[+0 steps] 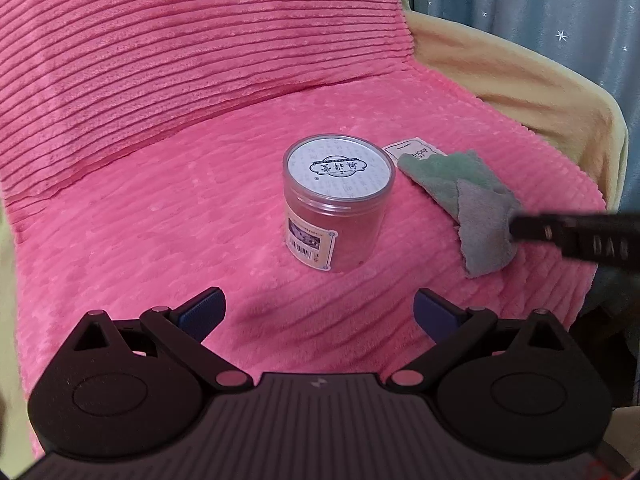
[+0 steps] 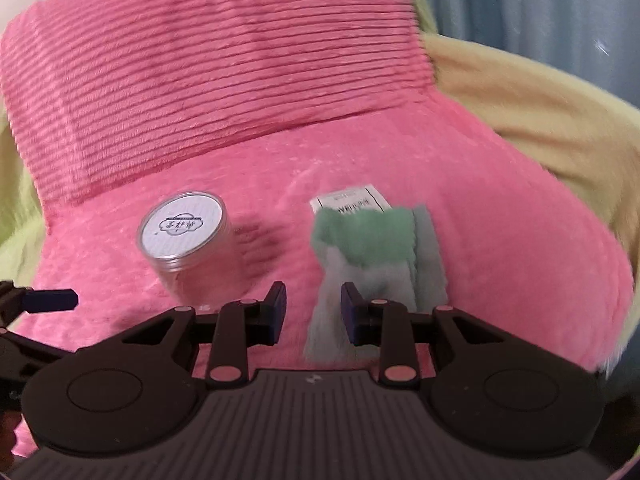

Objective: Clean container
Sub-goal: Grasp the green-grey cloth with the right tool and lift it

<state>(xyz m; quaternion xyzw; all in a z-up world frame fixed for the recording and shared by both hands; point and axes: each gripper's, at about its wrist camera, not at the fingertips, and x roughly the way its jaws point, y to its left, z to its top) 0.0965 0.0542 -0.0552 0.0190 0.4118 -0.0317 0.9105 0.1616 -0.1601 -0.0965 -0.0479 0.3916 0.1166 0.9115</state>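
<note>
A clear round container [image 1: 335, 204] with a white printed lid stands upright on the pink blanket; it also shows in the right wrist view [image 2: 188, 240]. A green and grey cloth [image 1: 466, 204] lies to its right, also in the right wrist view [image 2: 372, 256]. My left gripper [image 1: 318, 314] is open and empty, just in front of the container. My right gripper [image 2: 314, 312] is partly open with the cloth's near edge between its jaws, not clamped; in the left wrist view one of its fingers [image 1: 568, 232] touches the cloth.
A ribbed pink blanket [image 1: 200, 220] covers the seat and a pink cushion [image 1: 180, 60] behind. A white paper label [image 1: 414, 150] lies under the cloth's far end. Yellow fabric [image 1: 520, 92] and a blue starred curtain [image 1: 540, 4] are at the right.
</note>
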